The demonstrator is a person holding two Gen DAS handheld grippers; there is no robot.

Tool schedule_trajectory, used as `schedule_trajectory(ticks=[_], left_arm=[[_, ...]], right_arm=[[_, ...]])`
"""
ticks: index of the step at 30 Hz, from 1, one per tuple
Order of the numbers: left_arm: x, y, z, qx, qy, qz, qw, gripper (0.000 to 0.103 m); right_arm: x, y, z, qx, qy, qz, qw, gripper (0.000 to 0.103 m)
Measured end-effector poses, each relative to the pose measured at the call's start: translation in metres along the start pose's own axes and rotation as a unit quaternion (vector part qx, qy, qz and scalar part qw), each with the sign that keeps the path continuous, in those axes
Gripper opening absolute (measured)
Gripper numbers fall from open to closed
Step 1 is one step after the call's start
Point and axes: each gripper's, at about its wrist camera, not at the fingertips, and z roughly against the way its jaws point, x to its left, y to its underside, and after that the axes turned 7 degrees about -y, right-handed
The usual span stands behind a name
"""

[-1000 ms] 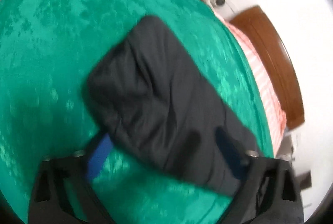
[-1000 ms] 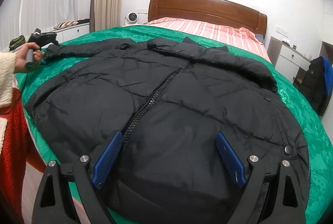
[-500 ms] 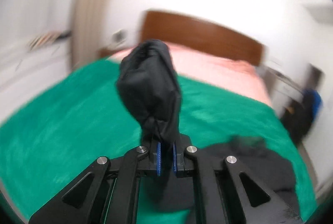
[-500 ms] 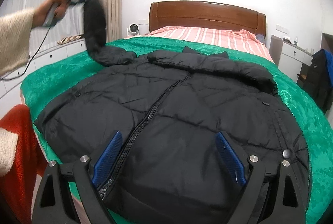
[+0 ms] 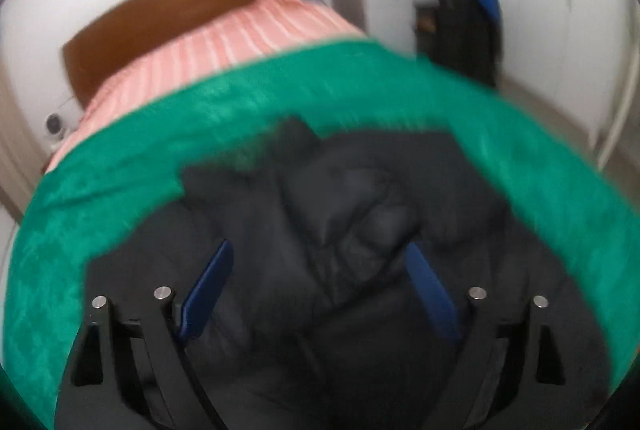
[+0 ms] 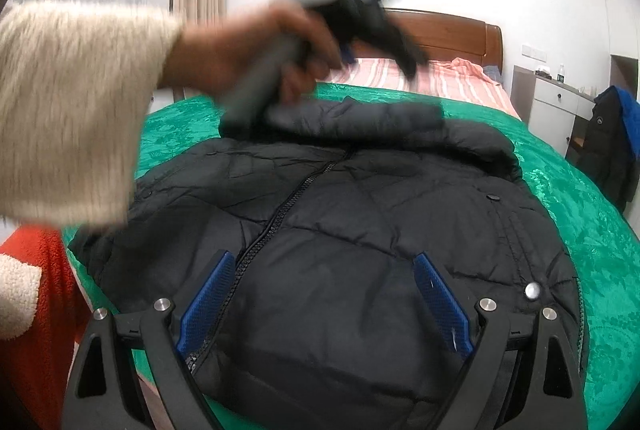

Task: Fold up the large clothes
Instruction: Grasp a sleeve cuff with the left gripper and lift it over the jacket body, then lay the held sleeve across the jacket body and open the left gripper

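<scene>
A black puffer jacket [image 6: 360, 230] lies zip-up on the green bedspread [image 6: 580, 230]. Its left sleeve [image 6: 360, 114] lies folded across the collar area. In the right wrist view a hand in a cream sleeve [image 6: 72, 110] holds my left gripper [image 6: 372, 26], blurred, just above that sleeve. The left wrist view is blurred: my left gripper [image 5: 320, 290] hovers over the jacket [image 5: 352, 214], its jaws opening, nothing pressed between the blue pads [image 5: 208, 290]. My right gripper [image 6: 323, 304] stands open low over the jacket's hem, beside the zip [image 6: 280, 214].
A wooden headboard [image 6: 460, 30] and striped pink bedding [image 6: 440, 78] lie beyond the jacket. A white nightstand [image 6: 556, 102] and a dark coat with blue lining [image 6: 612, 142] stand at the right. Red fabric [image 6: 36, 310] hangs at the lower left, at the bed's edge.
The left gripper shut on the sleeve's cuff, swung it up and over onto the jacket near the collar, then let it go with jaws wide. The right gripper hardly moved.
</scene>
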Motion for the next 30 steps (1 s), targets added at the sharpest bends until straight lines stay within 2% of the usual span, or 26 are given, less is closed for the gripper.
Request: schedule_trajectory(ticks=[2, 4, 7, 10, 14, 17, 20, 23, 26, 30], left_arm=[[-0.019, 0.022, -0.003, 0.014, 0.006, -0.040, 0.9991, 0.089], [-0.025, 0.045, 0.008, 0.006, 0.000, -0.080, 0.9968, 0.089], [-0.006, 0.074, 0.035, 0.005, -0.003, -0.086, 0.9963, 0.089], [0.039, 0.105, 0.062, 0.006, -0.008, -0.051, 0.9986, 0.091], [0.112, 0.150, 0.104, 0.007, -0.059, 0.004, 0.9982, 0.097], [0.153, 0.184, 0.121, 0.031, -0.115, 0.052, 0.9915, 0.099], [0.186, 0.210, 0.127, 0.050, -0.130, 0.127, 0.9820, 0.099], [0.191, 0.230, 0.127, 0.045, -0.138, 0.183, 0.9724, 0.099], [0.186, 0.245, 0.122, 0.039, -0.144, 0.211, 0.9660, 0.099], [0.179, 0.267, 0.112, 0.036, -0.111, 0.246, 0.9623, 0.099]], right_arm=[[0.001, 0.000, 0.002, -0.004, -0.003, 0.002, 1.000, 0.090], [-0.001, -0.001, 0.002, -0.006, -0.005, 0.003, 1.000, 0.090], [-0.003, -0.002, 0.000, -0.007, -0.008, -0.002, 1.000, 0.090], [-0.004, -0.002, -0.002, -0.006, -0.007, -0.002, 1.000, 0.090], [0.000, -0.002, -0.001, -0.007, -0.005, 0.005, 1.000, 0.090], [0.005, 0.000, 0.000, -0.007, -0.005, 0.015, 1.000, 0.090], [0.007, 0.001, -0.004, 0.000, -0.004, 0.018, 1.000, 0.090], [0.009, 0.001, -0.007, 0.003, -0.001, 0.016, 1.000, 0.090], [0.012, 0.001, -0.005, 0.002, 0.008, 0.023, 1.000, 0.090], [0.015, 0.004, -0.004, 0.002, 0.019, 0.036, 0.999, 0.090]])
